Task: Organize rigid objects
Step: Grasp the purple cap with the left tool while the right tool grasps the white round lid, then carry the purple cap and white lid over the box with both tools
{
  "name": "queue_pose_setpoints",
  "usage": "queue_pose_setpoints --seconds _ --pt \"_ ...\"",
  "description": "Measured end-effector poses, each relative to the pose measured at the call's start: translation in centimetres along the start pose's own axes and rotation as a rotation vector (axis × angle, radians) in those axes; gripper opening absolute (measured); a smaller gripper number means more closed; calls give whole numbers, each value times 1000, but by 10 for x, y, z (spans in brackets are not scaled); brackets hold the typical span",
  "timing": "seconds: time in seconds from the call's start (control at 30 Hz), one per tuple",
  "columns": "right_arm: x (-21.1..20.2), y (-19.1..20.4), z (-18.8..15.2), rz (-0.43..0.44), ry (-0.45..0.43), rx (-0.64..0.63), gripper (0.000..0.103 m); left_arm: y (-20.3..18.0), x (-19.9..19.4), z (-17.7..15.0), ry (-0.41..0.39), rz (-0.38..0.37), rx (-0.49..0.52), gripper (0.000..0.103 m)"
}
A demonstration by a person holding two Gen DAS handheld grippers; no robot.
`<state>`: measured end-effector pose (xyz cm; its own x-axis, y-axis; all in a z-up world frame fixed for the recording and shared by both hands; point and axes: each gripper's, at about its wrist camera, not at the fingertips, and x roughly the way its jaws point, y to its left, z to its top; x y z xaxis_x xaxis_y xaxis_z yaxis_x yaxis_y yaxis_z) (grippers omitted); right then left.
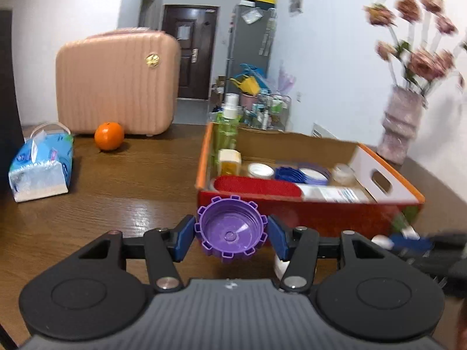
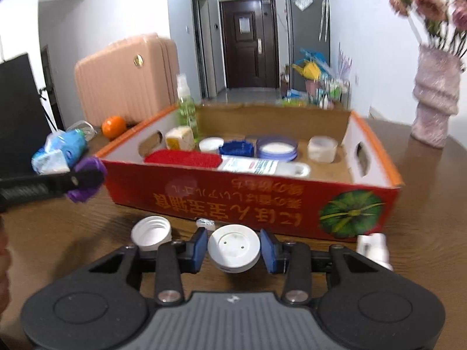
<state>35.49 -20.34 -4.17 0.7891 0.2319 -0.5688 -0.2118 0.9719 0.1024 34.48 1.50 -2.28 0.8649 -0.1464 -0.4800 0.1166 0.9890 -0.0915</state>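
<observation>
My left gripper (image 1: 230, 234) is shut on a purple ridged cap (image 1: 230, 233), its hollow side facing the camera, just in front of the red cardboard box (image 1: 292, 215). The right wrist view shows that cap (image 2: 86, 182) held off the box's left corner. My right gripper (image 2: 234, 248) has its blue pads against a round white lid (image 2: 234, 246), low over the table before the box's (image 2: 233, 195) front wall. The box holds a red brush, a green spray bottle (image 2: 186, 110), jars and lids.
A white open cap (image 2: 151, 231) and a small white bottle (image 2: 373, 246) lie on the wooden table beside my right gripper. An orange (image 1: 109, 135), a tissue pack (image 1: 41, 166) and a pink suitcase (image 1: 116, 84) stand at left. A flower vase (image 2: 435, 99) is at right.
</observation>
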Motion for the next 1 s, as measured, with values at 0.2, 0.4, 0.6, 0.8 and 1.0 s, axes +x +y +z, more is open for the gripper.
queue_pose_setpoints --seconds 0.2,0.4,0.6,0.8,1.0 --pt "-82 -13 -27 -5 -78 26 39 -38 -58 -28 13 -133 60 55" --pt "-141 -12 -57 14 -130 11 39 -76 -99 -40 15 -222 109 55" --pt "-165 -18 -68 25 -161 22 39 -92 -110 -37 7 -212 112 55" --pt "-160 -32 -60 27 -184 26 39 -99 -97 -18 -7 -203 123 55" --pt "-127 -53 -13 24 -210 -8 39 -108 -44 40 -25 -245 113 55"
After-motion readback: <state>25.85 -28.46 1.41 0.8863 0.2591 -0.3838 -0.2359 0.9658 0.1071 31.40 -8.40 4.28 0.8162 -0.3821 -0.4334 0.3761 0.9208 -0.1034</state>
